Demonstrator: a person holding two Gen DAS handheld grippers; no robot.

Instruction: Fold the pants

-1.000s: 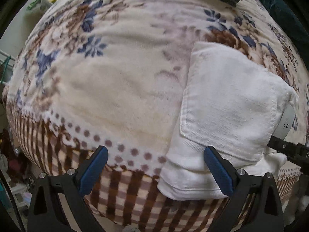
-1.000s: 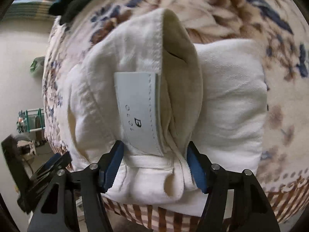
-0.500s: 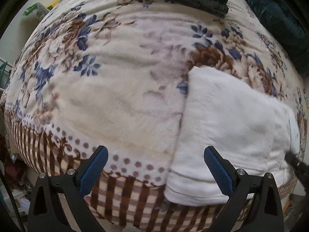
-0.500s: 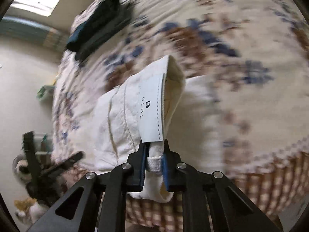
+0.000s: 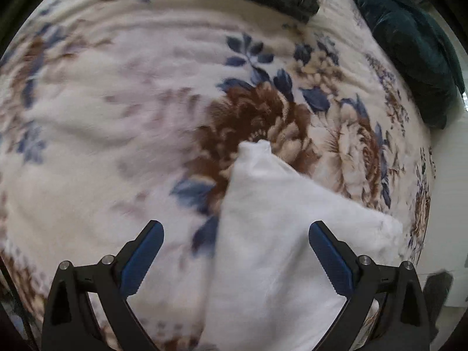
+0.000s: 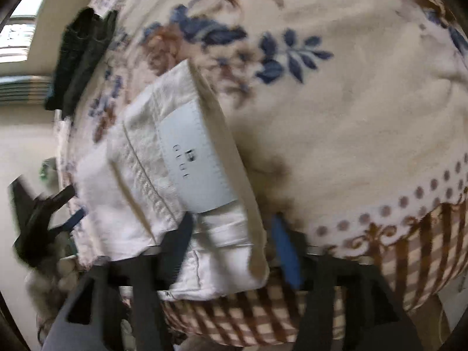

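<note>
Folded white pants (image 6: 187, 193) lay on the bed's blanket (image 6: 351, 111), waistband between the opening right tool (image 6: 231, 248); the left tool (image 5: 234, 251) stood wide apart, empty.

text: "B", blurred letters | on: waistband patch (image 6: 196, 158) | garment: white pants (image 6: 163, 181)

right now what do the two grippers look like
Both match. The left gripper has black angular arms with triangular cutouts and silver screws, ending in blue ridged pads. The right gripper shows the same black frame and blue pads, blurred. No cables, markings or sleeves visible.
</note>
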